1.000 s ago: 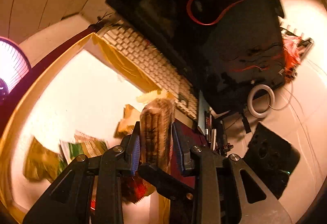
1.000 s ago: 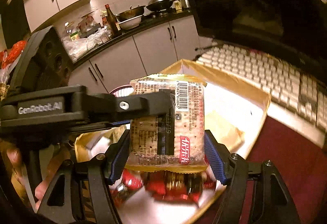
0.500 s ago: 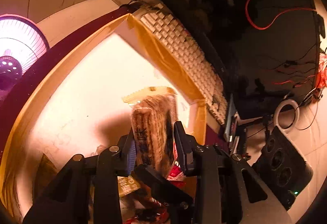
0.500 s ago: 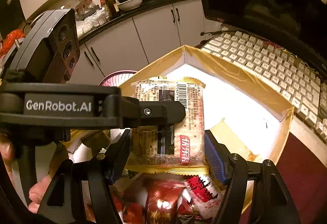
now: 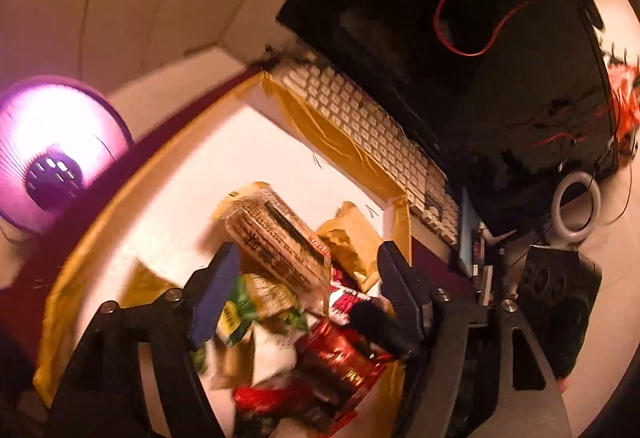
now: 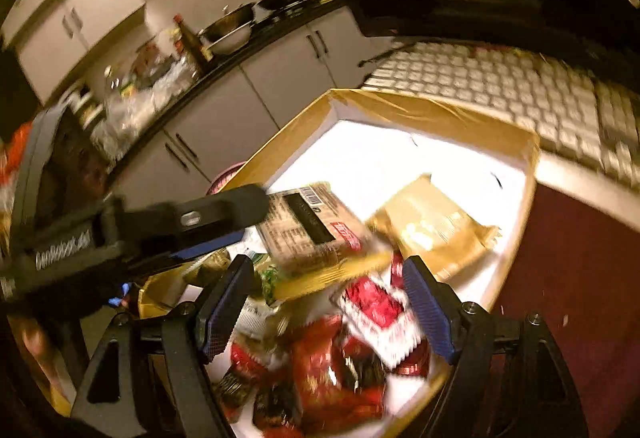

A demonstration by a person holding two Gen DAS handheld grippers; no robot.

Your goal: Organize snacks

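A clear-wrapped cracker packet (image 5: 276, 234) lies tilted on a pile of snacks in a white box with brown taped edges (image 5: 352, 150). It also shows in the right wrist view (image 6: 316, 226), free of both grippers. My left gripper (image 5: 308, 290) is open above the pile, blue pads wide apart. My right gripper (image 6: 328, 306) is open too, above red snack bags (image 6: 340, 358). A tan packet (image 6: 432, 226) lies to the packet's right. The left gripper's finger (image 6: 192, 218) crosses the right wrist view.
A white keyboard (image 6: 520, 94) and a dark monitor (image 5: 460, 38) stand behind the box (image 6: 420, 110). A glowing pink fan (image 5: 52, 154) is at the left. Kitchen cabinets (image 6: 240, 94) with pans are behind. The desk surface (image 6: 568, 258) is dark red.
Both grippers have opened and let go of the cracker packet. It has dropped onto the snack pile in the box and lies tilted. Both views are blurred by motion.
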